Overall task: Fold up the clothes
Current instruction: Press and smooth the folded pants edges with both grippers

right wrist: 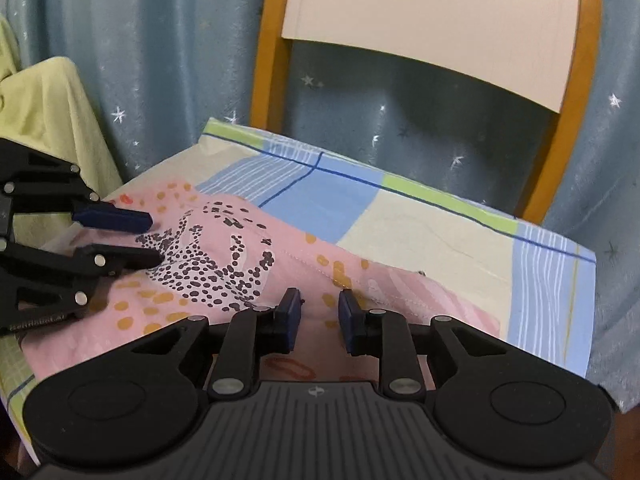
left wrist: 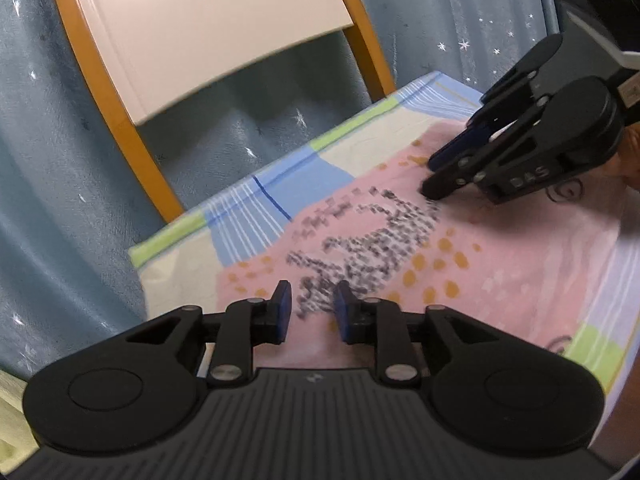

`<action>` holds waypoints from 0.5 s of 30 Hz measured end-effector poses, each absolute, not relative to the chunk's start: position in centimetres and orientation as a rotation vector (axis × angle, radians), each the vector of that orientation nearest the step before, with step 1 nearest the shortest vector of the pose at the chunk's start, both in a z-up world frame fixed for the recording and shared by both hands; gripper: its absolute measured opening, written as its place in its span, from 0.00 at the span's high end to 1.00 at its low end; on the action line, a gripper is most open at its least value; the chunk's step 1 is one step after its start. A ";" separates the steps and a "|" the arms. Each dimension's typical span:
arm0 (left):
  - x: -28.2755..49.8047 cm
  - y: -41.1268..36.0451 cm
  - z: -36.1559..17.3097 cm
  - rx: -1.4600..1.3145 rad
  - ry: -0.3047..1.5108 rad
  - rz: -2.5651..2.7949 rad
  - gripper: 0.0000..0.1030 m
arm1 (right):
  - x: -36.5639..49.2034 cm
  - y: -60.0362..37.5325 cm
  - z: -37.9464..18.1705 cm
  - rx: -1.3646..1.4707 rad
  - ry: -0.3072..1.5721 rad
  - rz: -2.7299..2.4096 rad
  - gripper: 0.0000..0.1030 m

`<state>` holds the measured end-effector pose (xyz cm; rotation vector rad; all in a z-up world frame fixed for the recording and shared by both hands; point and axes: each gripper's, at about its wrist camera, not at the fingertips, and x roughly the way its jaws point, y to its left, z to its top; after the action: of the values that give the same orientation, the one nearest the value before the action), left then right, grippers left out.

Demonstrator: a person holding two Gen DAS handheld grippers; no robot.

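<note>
A wooden chair (right wrist: 432, 36) is standing behind the bench (right wrist: 420, 216), backed by a star-printed blue curtain (right wrist: 152, 60). Only the right wrist view is showing a green cloth (right wrist: 48, 120) at far left. The pink garment (right wrist: 248, 256) is lying across the bench's checked cover. Left tongs (left wrist: 311, 304) and right tongs (right wrist: 319, 312) are hovering slightly parted, gripping nothing.
</note>
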<state>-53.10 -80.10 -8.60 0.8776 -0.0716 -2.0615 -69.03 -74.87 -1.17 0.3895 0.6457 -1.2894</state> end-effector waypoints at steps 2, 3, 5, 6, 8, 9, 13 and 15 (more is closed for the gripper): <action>-53.2 -80.5 -7.7 0.835 -0.068 -2.067 0.80 | -69.8 -74.4 -0.5 0.359 0.597 -1.330 0.77; -53.3 -80.9 -7.5 0.822 -0.052 -2.082 0.80 | -70.3 -74.2 -0.1 0.353 0.569 -1.363 0.77; -53.9 -81.5 -7.4 0.821 -0.036 -2.100 0.80 | -71.5 -74.4 -0.1 0.377 0.538 -1.399 0.76; -54.3 -81.8 -7.9 0.842 -0.032 -2.103 0.80 | -71.9 -74.8 -0.4 0.404 0.552 -1.398 0.76; -54.8 -82.2 -8.7 0.872 -0.016 -2.104 0.80 | -72.7 -75.1 -1.1 0.435 0.553 -1.386 0.76; -54.8 -82.3 -9.0 0.873 -0.004 -2.105 0.80 | -73.0 -75.1 -1.3 0.444 0.544 -1.384 0.76; -53.7 -83.3 -8.8 0.829 0.060 -2.085 0.71 | -74.3 -74.4 -0.3 0.450 0.455 -1.446 0.76; -53.0 -83.9 -8.8 0.808 0.100 -2.054 0.71 | -74.7 -74.5 -0.9 0.474 0.464 -1.433 0.76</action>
<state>-53.01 -83.94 -8.77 0.8084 0.0998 -2.0543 -74.67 -74.46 -0.85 0.4741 0.4638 -1.4332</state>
